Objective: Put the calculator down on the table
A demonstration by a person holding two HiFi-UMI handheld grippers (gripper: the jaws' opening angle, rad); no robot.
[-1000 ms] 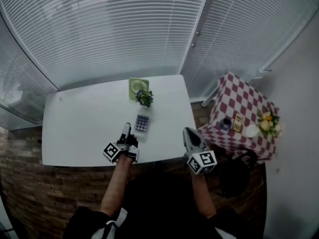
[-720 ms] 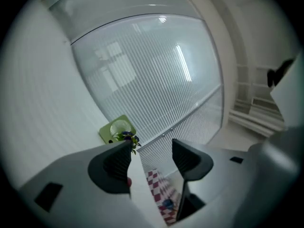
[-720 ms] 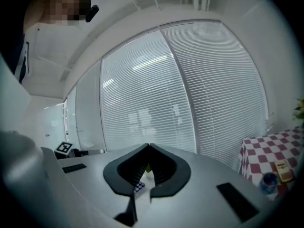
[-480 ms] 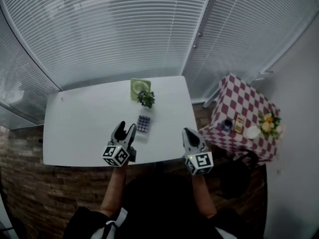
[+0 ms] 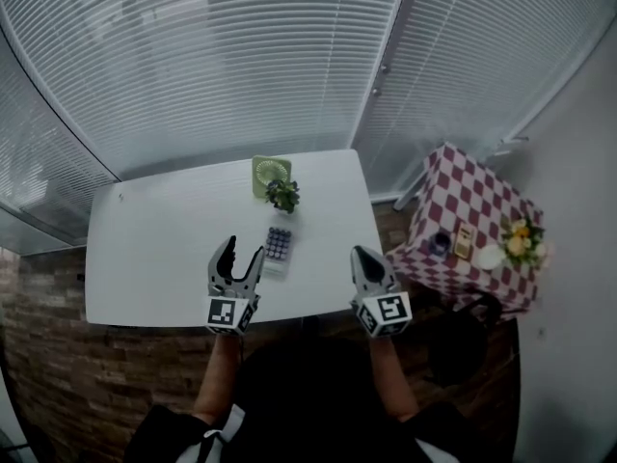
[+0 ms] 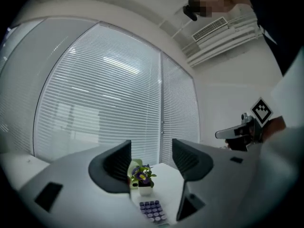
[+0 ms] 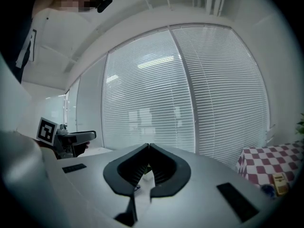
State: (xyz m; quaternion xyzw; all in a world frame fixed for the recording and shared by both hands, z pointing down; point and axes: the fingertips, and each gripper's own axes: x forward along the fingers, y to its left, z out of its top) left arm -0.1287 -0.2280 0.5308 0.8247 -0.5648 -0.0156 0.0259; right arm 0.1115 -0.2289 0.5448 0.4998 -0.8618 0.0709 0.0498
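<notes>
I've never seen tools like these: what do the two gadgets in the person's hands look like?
The left gripper and right gripper match: pale grey bodies ending in two dark, ribbed jaws. Each carries a white cube printed with black square markers. No cables show. The person wears dark clothing.

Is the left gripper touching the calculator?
Apart. The left gripper view shows the calculator lying on the table beyond the open left gripper, pads clear of it.
</notes>
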